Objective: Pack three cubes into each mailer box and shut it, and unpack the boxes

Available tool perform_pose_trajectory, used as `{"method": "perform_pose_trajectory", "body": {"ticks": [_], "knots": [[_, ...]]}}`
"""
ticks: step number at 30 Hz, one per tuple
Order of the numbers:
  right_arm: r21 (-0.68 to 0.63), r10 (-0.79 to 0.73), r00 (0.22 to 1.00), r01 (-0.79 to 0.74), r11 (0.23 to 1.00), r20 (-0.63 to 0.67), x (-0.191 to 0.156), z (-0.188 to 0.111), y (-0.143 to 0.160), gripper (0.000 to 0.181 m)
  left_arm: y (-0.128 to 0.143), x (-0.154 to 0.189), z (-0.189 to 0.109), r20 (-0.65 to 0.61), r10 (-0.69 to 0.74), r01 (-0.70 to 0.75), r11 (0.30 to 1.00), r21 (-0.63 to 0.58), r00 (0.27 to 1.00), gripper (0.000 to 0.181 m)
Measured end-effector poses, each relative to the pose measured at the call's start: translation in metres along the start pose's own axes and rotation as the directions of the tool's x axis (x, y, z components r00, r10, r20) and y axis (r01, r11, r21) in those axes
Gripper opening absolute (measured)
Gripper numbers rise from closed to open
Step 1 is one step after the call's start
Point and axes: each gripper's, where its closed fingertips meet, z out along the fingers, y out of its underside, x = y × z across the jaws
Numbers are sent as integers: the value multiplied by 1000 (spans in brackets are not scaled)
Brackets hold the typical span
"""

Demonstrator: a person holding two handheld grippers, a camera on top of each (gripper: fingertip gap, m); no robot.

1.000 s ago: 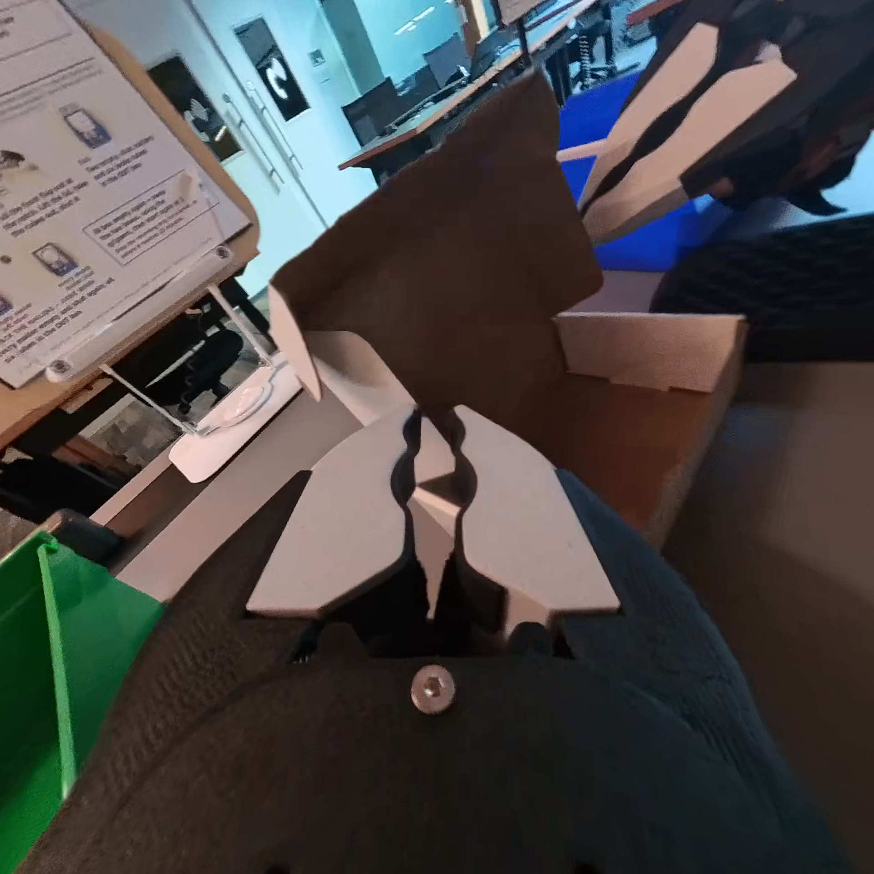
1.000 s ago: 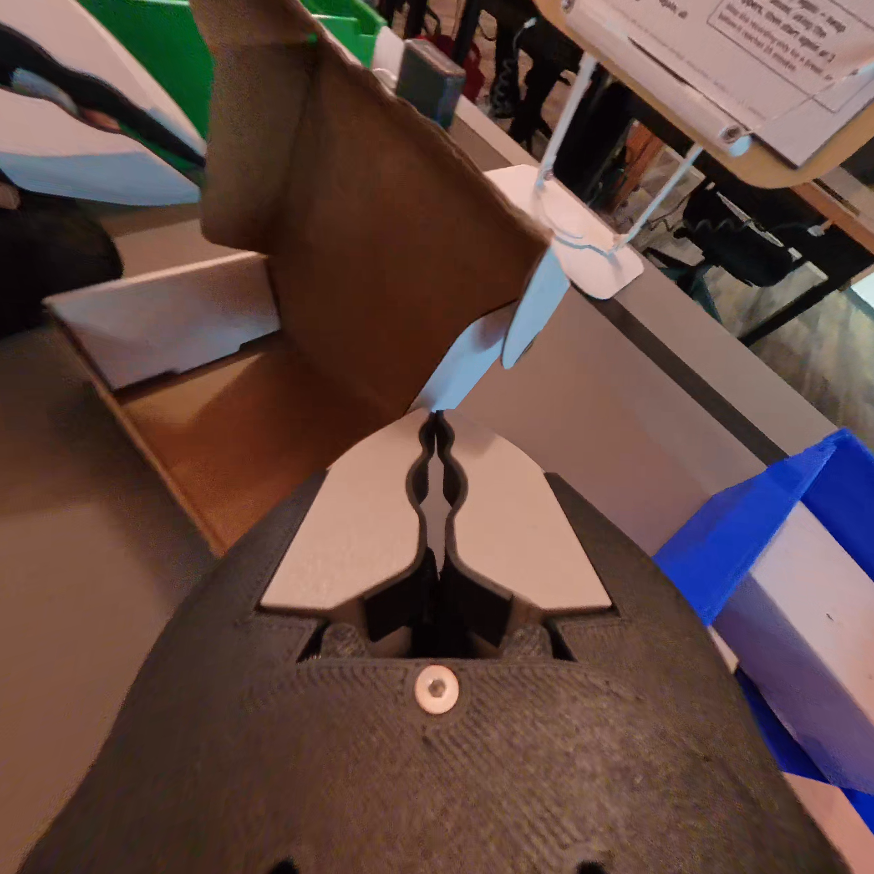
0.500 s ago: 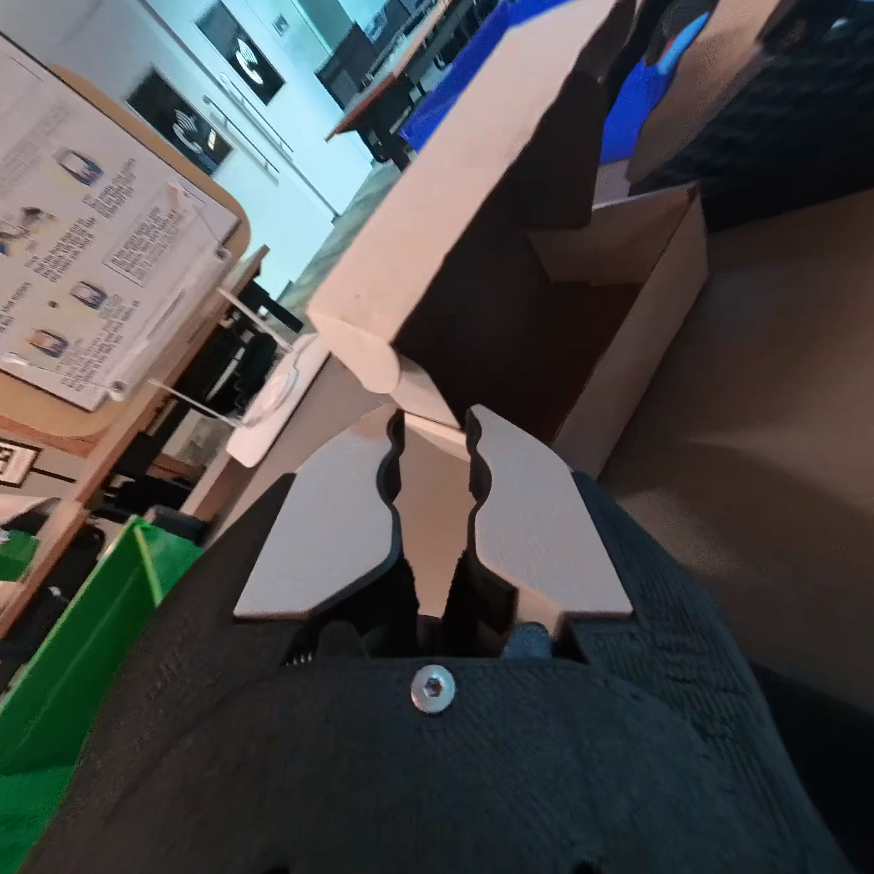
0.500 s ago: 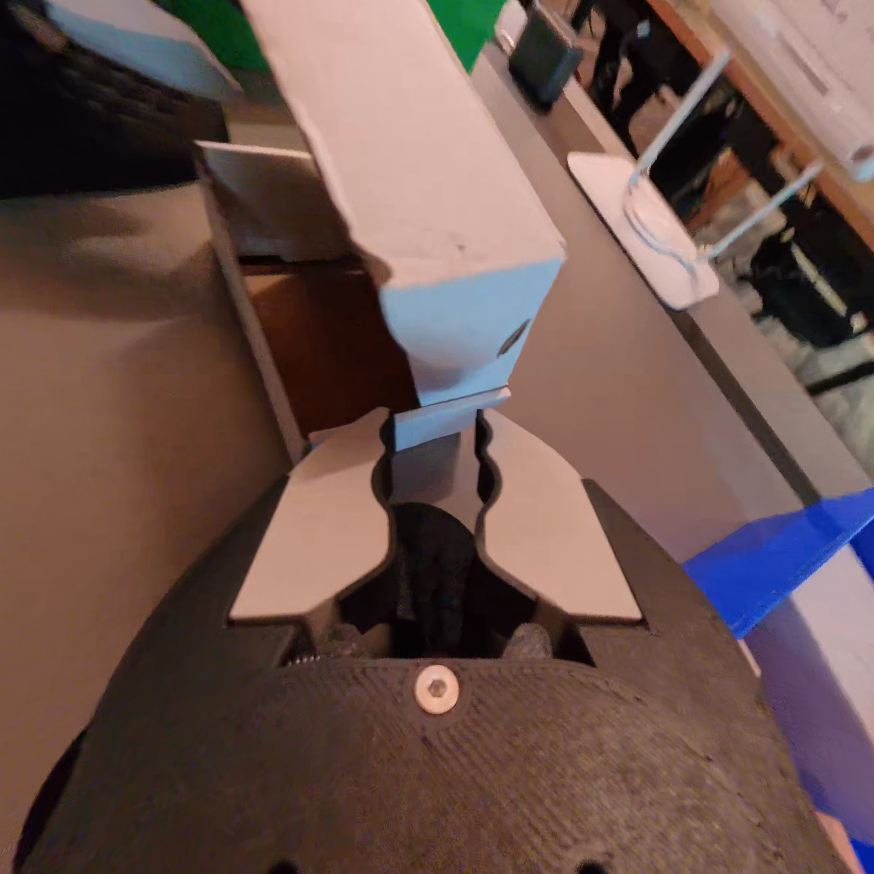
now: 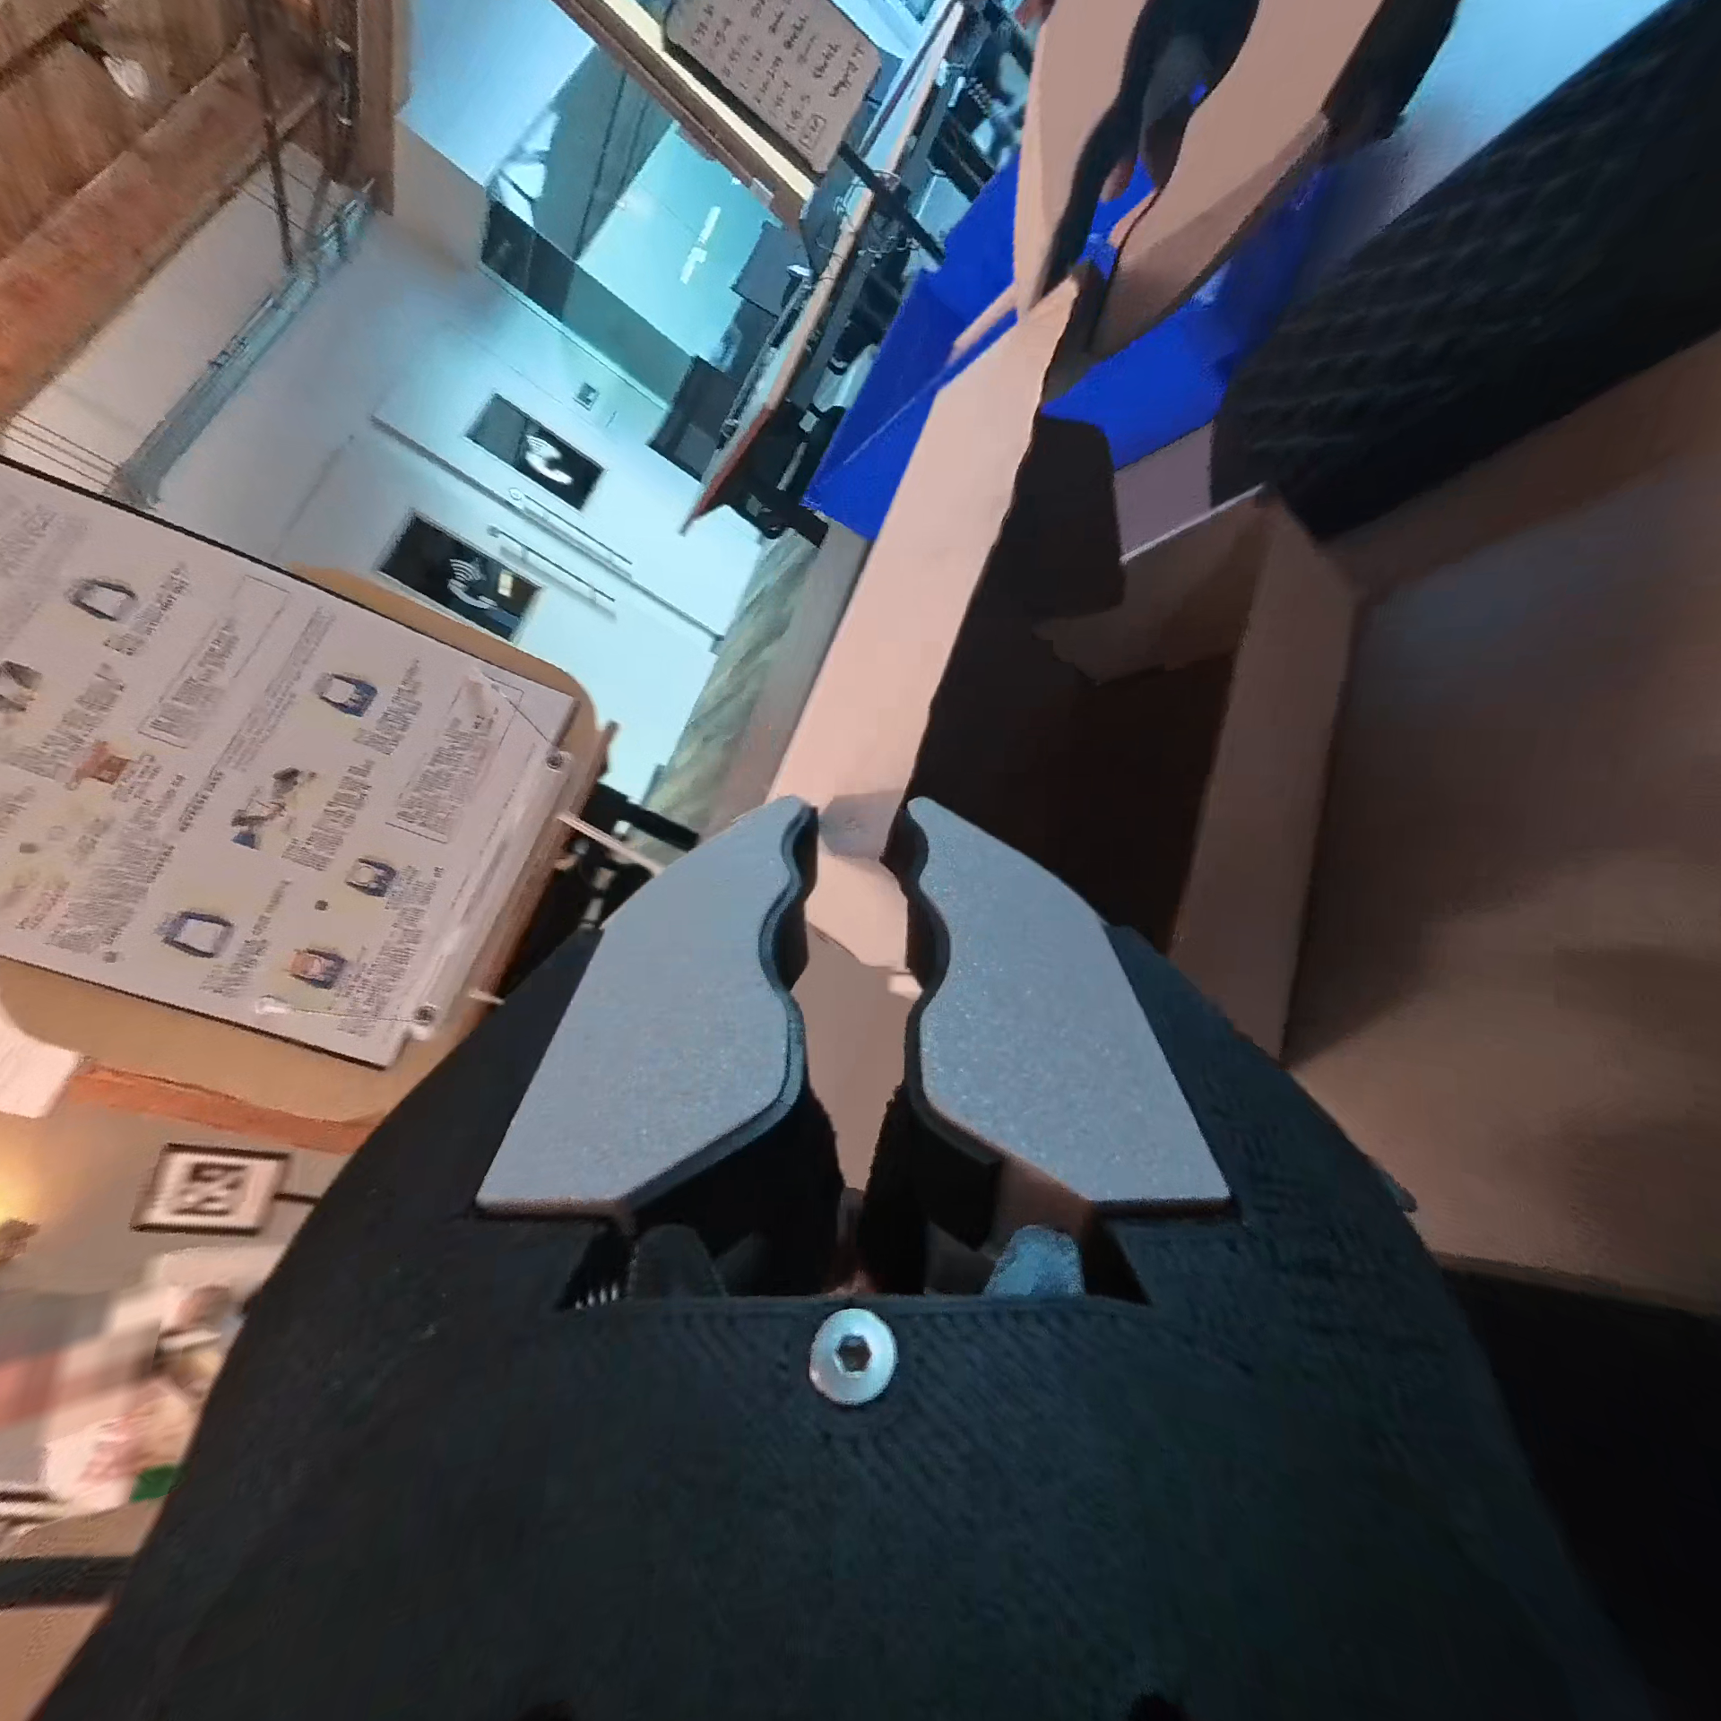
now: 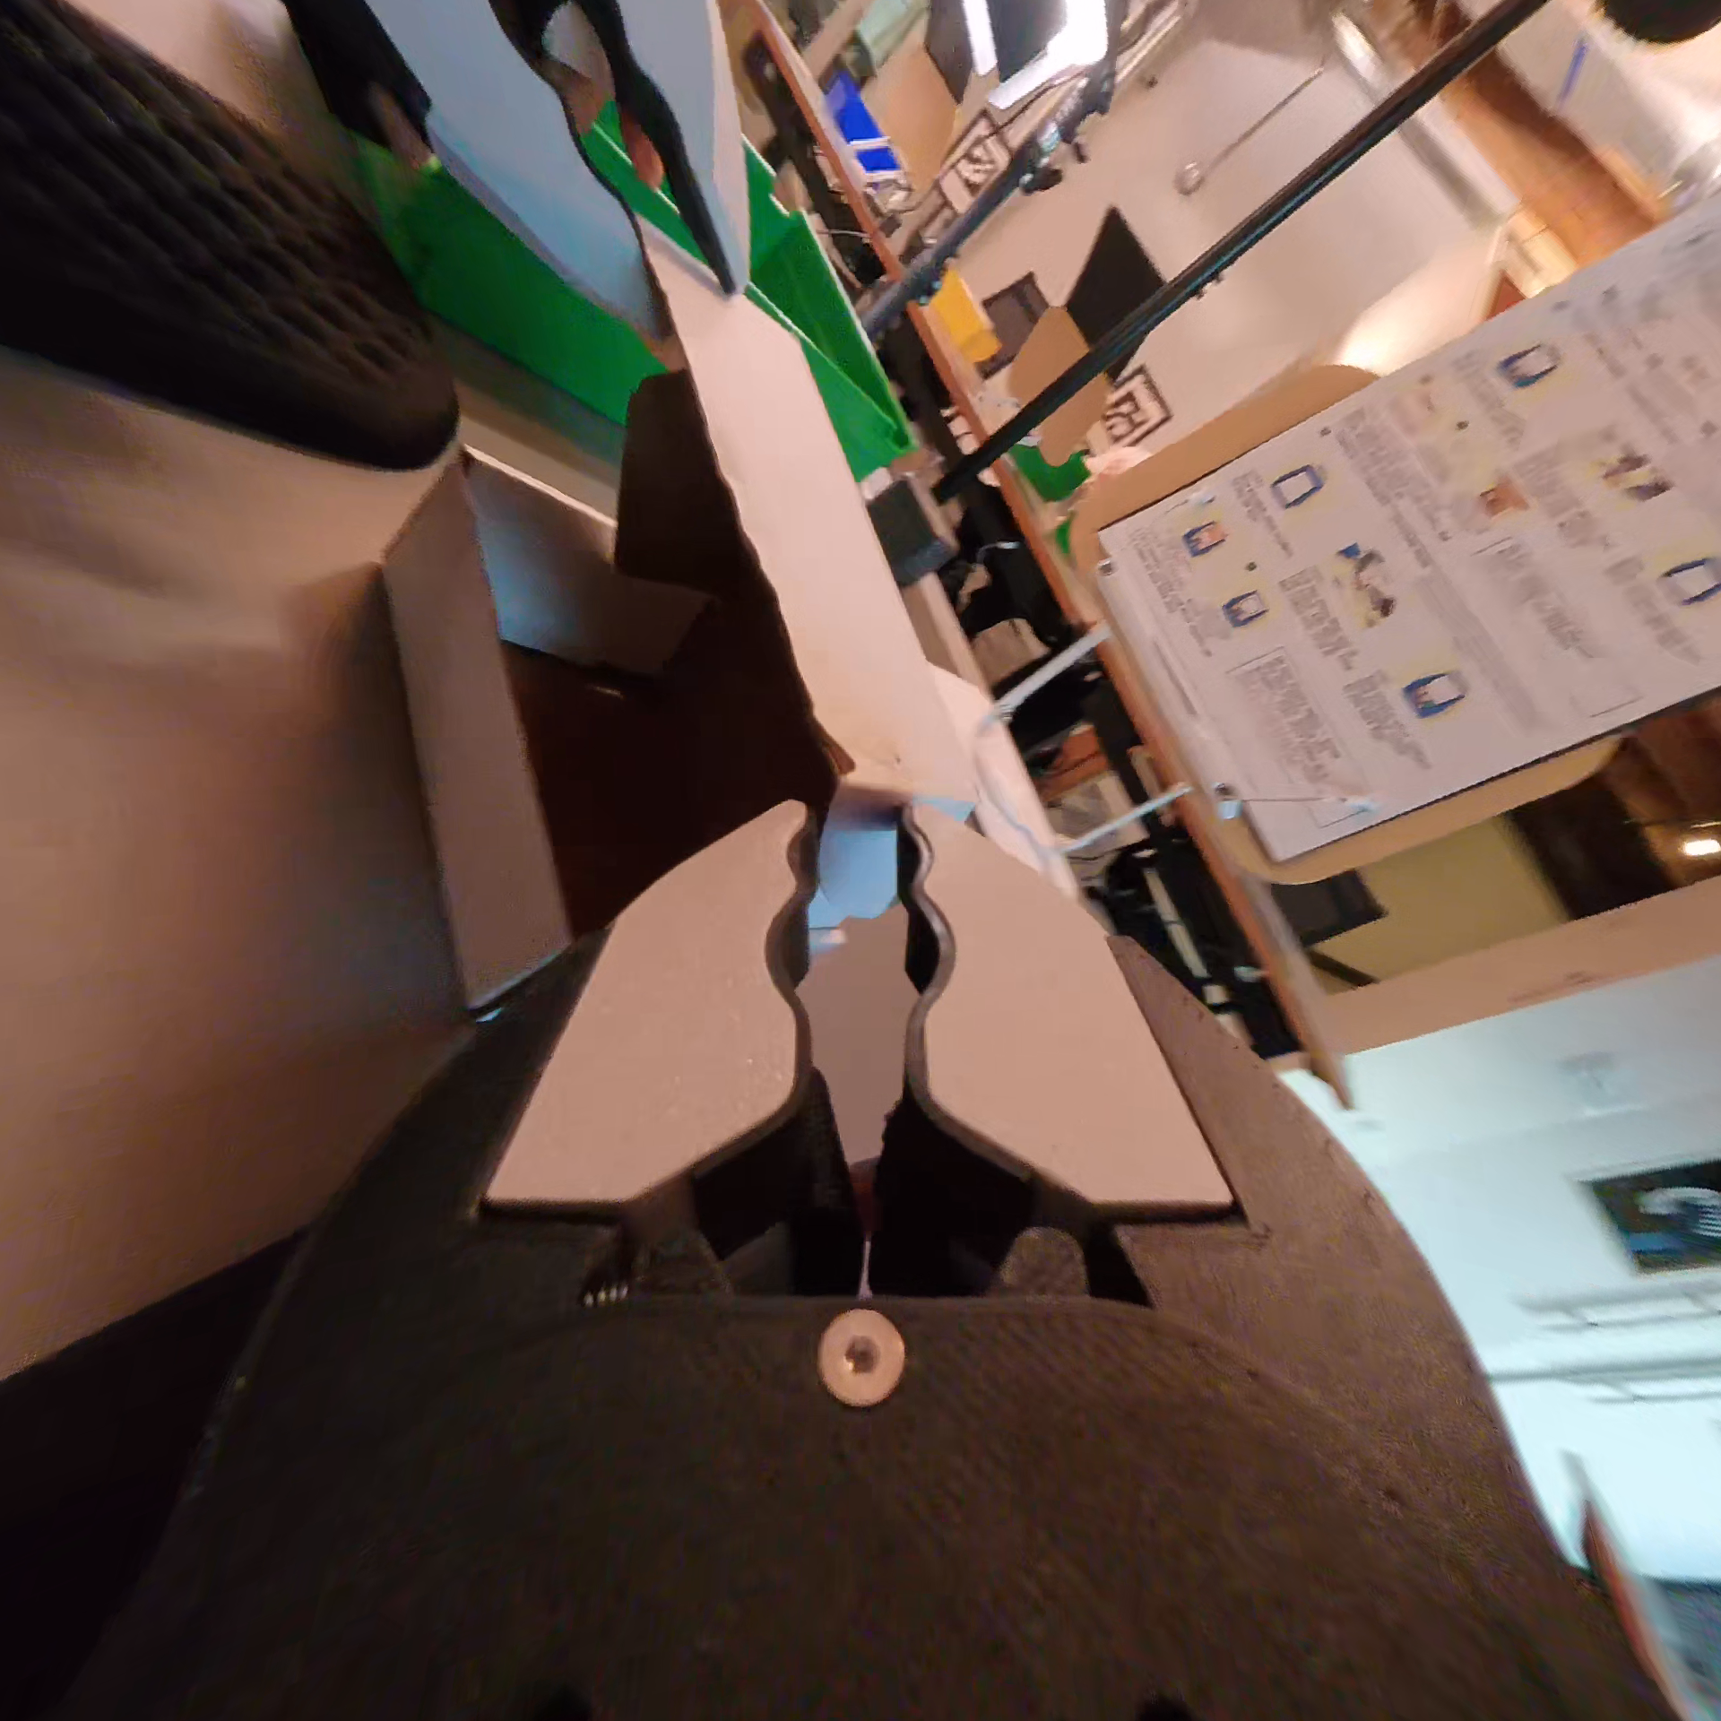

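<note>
On the grey surface at frame left, our left claw and right claw each stand slightly parted around opposite lid ends of the mailer box, mid-frame; green bin beyond.

Brown mailer box, lid half-lowered
</note>
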Motion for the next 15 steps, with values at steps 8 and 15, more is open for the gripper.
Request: {"method": "perform_pose_trajectory", "body": {"ticks": [8, 15], "knots": [[-129, 434, 860, -414, 901, 270, -24, -13, 6, 7, -10, 43, -18, -307, -337, 319, 942, -109, 890, 10], [-278, 531, 787, -459, 844, 313, -47, -7, 28, 6, 10, 67, -13, -355, -433, 366, 898, -242, 828, 9]]}}
